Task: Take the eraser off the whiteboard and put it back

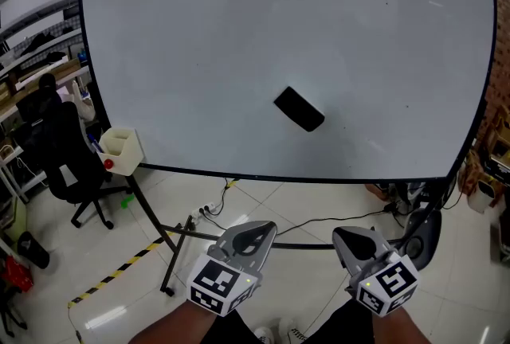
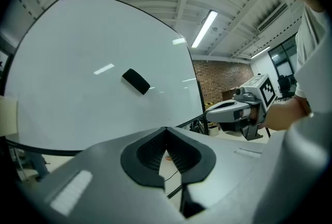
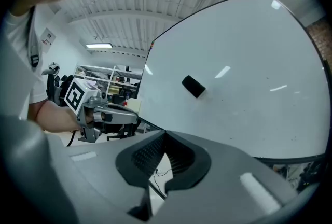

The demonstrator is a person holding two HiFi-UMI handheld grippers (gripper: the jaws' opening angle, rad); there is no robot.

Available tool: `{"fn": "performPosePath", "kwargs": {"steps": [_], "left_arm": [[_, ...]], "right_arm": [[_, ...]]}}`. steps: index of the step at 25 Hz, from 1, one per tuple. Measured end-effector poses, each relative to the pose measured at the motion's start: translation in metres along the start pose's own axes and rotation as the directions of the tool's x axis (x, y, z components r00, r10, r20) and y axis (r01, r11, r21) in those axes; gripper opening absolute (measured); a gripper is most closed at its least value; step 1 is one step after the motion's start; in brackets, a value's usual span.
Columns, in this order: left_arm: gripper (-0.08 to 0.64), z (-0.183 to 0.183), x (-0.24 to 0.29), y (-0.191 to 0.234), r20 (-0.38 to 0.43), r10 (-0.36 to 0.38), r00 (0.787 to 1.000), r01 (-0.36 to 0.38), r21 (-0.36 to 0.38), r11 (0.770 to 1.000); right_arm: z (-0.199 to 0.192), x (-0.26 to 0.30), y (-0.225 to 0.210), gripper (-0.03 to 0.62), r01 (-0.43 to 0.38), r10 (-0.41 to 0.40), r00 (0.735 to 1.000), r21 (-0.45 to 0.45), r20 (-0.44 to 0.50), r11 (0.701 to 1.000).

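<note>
We are looking down at a pale tiled floor [image 1: 319, 203], where a yellow-and-black striped tape [image 1: 119, 269] is running diagonally and black cables [image 1: 351, 216] are trailing across towards a white power strip [image 1: 209, 211]. At the left a black office chair [image 1: 68, 163] is standing on its castors near a cluttered bench [image 1: 36, 76], and just right of the chair a cream open-topped box [image 1: 121, 148] is showing a small red round thing [image 1: 109, 164] at its front. Further off, we are seeing a brick wall [image 2: 218, 79] and a long ceiling light [image 2: 204, 28] glowing overhead, with shelving [image 3: 101, 77] lining the other side of the room.
</note>
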State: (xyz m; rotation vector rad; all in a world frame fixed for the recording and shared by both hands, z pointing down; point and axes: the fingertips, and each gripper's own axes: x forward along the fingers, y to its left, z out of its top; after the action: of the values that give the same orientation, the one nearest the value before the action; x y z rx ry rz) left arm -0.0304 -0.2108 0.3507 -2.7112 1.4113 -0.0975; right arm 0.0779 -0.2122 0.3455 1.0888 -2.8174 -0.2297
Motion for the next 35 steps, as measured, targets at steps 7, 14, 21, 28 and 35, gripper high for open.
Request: {"fn": "performPosePath", "kwargs": {"steps": [7,14,21,28,35], "left_arm": [[0.017,0.011,0.001,0.001,0.016,0.007,1.0,-0.007,0.018,1.0],[0.017,0.032,0.003,0.018,0.052,0.038,0.998,-0.04,0.033,0.999],[0.017,0.038,0.013,0.037,0.078,0.06,0.995,-0.063,0.03,0.998],[0.017,0.037,0.027,0.056,0.088,0.077,0.993,-0.077,0.005,0.997],[0.017,0.034,0.036,0.068,0.082,0.093,0.992,-0.094,0.004,0.996]], "right_arm": [[0.01,0.002,0.0,0.002,0.02,-0.02,1.0,-0.012,0.024,1.0],[0.023,0.013,-0.011,0.002,0.029,-0.028,0.998,-0.016,0.048,0.999],[0.029,0.034,-0.03,0.002,0.052,-0.05,0.998,-0.032,0.048,0.998],[0.025,0.054,-0.04,0.002,0.061,-0.061,0.997,-0.002,0.042,0.998],[0.028,0.068,-0.049,0.002,0.069,-0.068,0.997,-0.038,0.034,0.997]]}}
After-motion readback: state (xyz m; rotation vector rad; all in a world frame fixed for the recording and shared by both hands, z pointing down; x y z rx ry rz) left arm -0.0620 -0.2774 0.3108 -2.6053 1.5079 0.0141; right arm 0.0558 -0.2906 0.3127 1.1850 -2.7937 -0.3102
